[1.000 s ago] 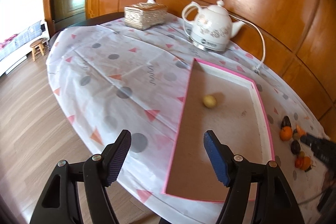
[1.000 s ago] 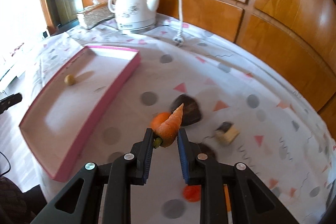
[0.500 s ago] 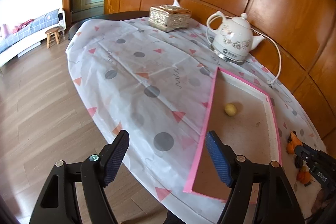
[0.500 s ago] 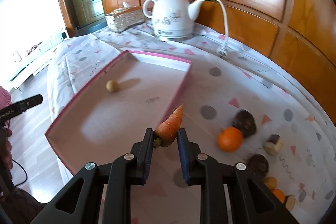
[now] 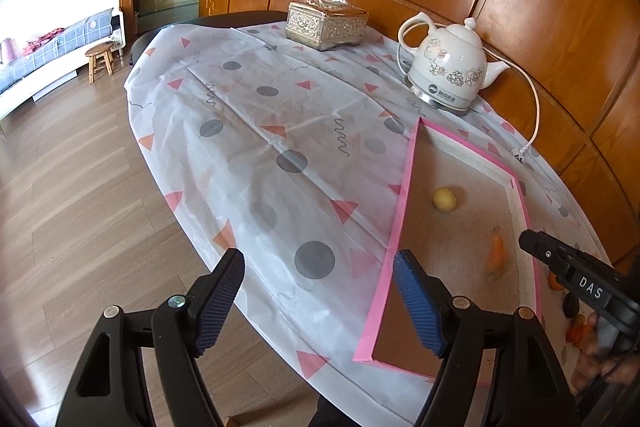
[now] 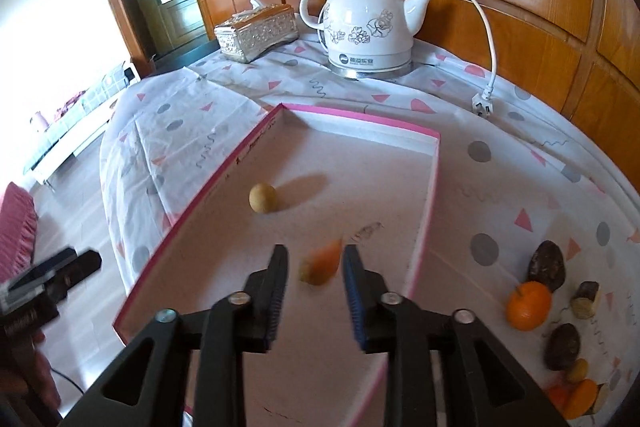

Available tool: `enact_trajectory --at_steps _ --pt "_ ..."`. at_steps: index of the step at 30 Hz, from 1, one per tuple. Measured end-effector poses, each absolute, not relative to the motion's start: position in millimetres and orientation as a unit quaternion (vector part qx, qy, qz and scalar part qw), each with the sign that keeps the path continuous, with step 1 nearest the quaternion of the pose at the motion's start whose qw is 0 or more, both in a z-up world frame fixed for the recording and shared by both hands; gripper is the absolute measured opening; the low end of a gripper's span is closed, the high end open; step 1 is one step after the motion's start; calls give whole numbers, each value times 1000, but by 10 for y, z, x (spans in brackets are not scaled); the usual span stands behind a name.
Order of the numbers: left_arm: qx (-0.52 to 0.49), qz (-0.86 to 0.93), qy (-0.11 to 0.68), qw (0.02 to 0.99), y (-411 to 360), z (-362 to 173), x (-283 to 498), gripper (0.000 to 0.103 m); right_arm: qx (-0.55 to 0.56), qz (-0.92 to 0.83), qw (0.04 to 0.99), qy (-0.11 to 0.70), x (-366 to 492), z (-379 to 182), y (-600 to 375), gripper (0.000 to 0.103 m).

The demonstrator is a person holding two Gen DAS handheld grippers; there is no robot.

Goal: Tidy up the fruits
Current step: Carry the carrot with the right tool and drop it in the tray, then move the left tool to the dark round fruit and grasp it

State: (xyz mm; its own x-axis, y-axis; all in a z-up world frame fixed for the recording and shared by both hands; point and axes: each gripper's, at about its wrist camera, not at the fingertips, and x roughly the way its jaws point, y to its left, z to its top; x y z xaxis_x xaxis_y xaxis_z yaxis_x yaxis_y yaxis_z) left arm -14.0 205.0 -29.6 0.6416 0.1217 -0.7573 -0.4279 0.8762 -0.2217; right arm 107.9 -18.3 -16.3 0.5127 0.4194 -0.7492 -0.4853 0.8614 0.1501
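Our right gripper [image 6: 314, 271] is opening, releasing the small orange tapered carrot [image 6: 320, 263], blurred above the pink-rimmed shallow tray [image 6: 426, 203], five o'clock of the round yellow fruit [image 6: 263, 198]. It seems light and stiff; we'd pinch mid-body. Our left gripper [image 5: 320, 295] hangs open, empty.

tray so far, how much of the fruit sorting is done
Done: one yellow ball lies in the tray. In hand: the right tongs are opening and a blurred carrot sits between them, clear of the pads, over the tray floor. The left tongs are open and empty. Left: the orange and the dark and small pieces beside it on the cloth.
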Motion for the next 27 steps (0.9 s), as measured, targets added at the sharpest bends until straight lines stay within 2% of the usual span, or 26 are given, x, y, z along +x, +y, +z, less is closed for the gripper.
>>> enact_trajectory --at_steps 15,27 --pt "-194 145 397 885 1992 -320 -124 77 -24 187 895 404 624 -246 -753 35" --pt "-173 118 404 891 1808 -296 -77 77 22 35 917 396 137 -445 -1904 37"
